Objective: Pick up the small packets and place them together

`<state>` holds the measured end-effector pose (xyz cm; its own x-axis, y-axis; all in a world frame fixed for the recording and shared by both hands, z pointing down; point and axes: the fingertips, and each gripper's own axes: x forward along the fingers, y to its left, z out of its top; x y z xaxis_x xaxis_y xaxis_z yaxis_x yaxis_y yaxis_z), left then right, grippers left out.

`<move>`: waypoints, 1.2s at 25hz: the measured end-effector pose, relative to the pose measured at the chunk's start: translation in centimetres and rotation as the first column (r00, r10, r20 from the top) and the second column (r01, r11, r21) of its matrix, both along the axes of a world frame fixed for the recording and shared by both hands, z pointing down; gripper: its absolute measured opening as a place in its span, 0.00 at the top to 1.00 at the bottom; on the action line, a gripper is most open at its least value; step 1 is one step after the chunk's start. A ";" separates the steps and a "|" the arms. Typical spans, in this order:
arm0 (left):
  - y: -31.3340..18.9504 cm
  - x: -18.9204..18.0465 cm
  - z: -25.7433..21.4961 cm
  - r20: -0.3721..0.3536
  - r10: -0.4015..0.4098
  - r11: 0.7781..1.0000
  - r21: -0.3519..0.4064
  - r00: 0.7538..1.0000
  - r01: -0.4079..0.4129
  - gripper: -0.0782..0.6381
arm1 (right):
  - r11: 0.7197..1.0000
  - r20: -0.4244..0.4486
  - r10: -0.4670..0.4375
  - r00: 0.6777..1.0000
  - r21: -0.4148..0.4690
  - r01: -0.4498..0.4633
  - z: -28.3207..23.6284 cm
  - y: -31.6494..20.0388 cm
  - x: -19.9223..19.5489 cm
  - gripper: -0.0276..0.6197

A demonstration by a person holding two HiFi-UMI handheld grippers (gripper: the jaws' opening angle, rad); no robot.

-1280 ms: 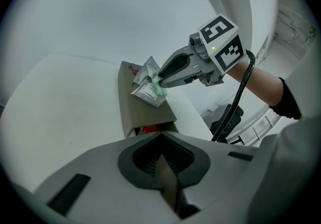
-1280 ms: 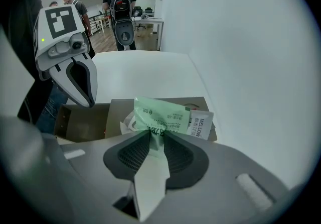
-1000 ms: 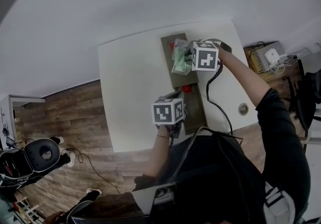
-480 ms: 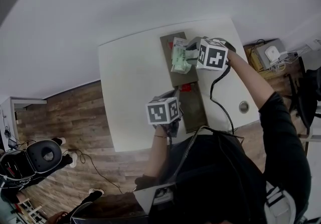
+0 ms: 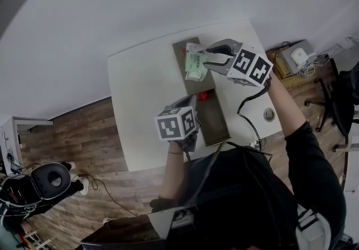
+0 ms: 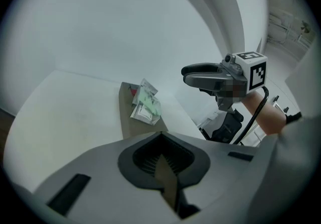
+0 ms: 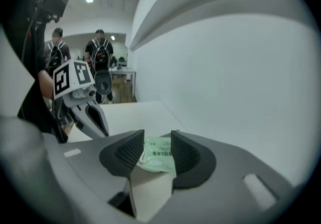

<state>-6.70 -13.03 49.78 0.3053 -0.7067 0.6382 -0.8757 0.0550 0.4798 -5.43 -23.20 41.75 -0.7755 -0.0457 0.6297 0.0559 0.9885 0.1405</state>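
Right tongs [image 7: 158, 143] released, the jaws having just been opening. Nothing is pinched, and they hang above the heap.

Loose heap of pale green and white packets [image 5: 194, 64] sits at the far end of the olive-brown mat [image 5: 217, 128] on the white tabletop [image 5: 143, 103].

Left tongs [image 6: 161, 153] clenched, apparently empty.

Small red packet [image 5: 203, 96] lies apart at mid-mat, near the left tongs.

Risks:
- The flat red packet may skid from closing jaws.
- The heap may scatter if clipped on delivery.
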 end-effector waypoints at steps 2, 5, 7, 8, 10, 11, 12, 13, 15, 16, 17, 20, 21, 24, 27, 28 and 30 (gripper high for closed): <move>-0.5 -0.2 -1.4 0.013 -0.002 0.999 0.033 1.000 0.002 0.90 | 0.998 0.118 0.047 0.992 -0.046 -0.042 -2.2 0.7 0.0 0.71; -0.7 -0.3 -3.2 0.031 -0.004 0.997 0.072 1.000 0.002 0.90 | 0.993 0.263 0.105 0.959 -0.079 -0.087 -5.3 2.4 0.4 0.72; -1.0 -0.4 -4.6 0.037 -0.010 0.994 0.111 0.999 0.006 0.90 | 0.987 0.346 0.156 0.925 -0.084 -0.135 -7.0 3.2 1.0 0.79; -1.2 -0.3 -5.3 0.042 -0.013 0.991 0.131 0.999 0.008 0.90 | 0.982 0.381 0.188 0.905 -0.083 -0.169 -7.8 3.3 1.4 0.86; -1.8 -0.4 -6.9 0.068 -0.018 0.985 0.170 0.998 0.006 0.90 | 0.969 0.427 0.247 0.870 -0.083 -0.234 -8.7 3.3 2.1 0.95; -2.1 -0.4 -7.6 0.089 -0.021 0.982 0.188 0.996 0.004 0.90 | 0.962 0.439 0.270 0.857 -0.088 -0.258 -8.8 3.4 2.3 0.95; -2.4 -0.4 -8.3 0.112 -0.024 0.978 0.207 0.993 0.000 0.90 | 0.956 0.446 0.292 0.846 -0.099 -0.278 -8.8 3.4 2.5 0.95; -2.7 -0.4 -9.0 0.135 -0.029 0.974 0.227 0.990 -0.003 0.90 | 0.948 0.453 0.315 0.834 -0.113 -0.296 -8.7 3.5 2.6 0.95; -3.4 -0.3 -10.6 0.181 -0.041 0.963 0.269 0.983 -0.009 0.90 | 0.930 0.468 0.364 0.806 -0.140 -0.339 -8.6 3.6 2.9 0.95; -3.6 -0.3 -11.4 0.202 -0.052 0.957 0.289 0.978 -0.009 0.90 | 0.921 0.474 0.387 0.791 -0.149 -0.361 -8.6 3.7 3.1 0.96; -3.8 -0.3 -12.1 0.222 -0.065 0.951 0.310 0.973 -0.007 0.90 | 0.912 0.479 0.406 0.779 -0.155 -0.380 -8.7 3.8 3.3 0.96; -4.0 -0.4 -13.8 0.268 -0.111 0.930 0.368 0.957 0.005 0.90 | 0.897 0.489 0.436 0.756 -0.162 -0.412 -9.0 4.0 3.7 0.96; -4.0 -0.4 -14.1 0.281 -0.123 0.924 0.381 0.952 0.007 0.90 | 0.895 0.489 0.439 0.754 -0.164 -0.415 -9.0 4.0 3.7 0.96; -4.1 -0.5 -14.2 0.316 -0.131 0.924 0.384 0.940 0.000 0.90 | 0.893 0.483 0.443 0.755 -0.163 -0.420 -9.0 3.9 3.7 0.96; -4.1 -0.3 -14.0 0.318 -0.121 0.928 0.373 0.940 -0.006 0.90 | 0.894 0.479 0.443 0.758 -0.166 -0.417 -9.1 3.9 3.8 0.96; -4.0 -0.2 -14.0 0.320 -0.120 0.929 0.371 0.940 -0.008 0.90 | 0.895 0.477 0.441 0.760 -0.168 -0.414 -9.1 4.0 3.7 0.96; -3.9 -0.2 -13.9 0.326 -0.118 0.929 0.370 0.938 -0.011 0.90 | 0.897 0.474 0.437 0.764 -0.170 -0.408 -9.0 4.2 3.7 0.96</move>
<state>-6.87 -16.90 35.86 0.0733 -0.9164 0.3935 -0.9882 -0.0136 0.1523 -1.73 -18.97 32.77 -0.8885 -0.4203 0.1841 -0.4309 0.9022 -0.0197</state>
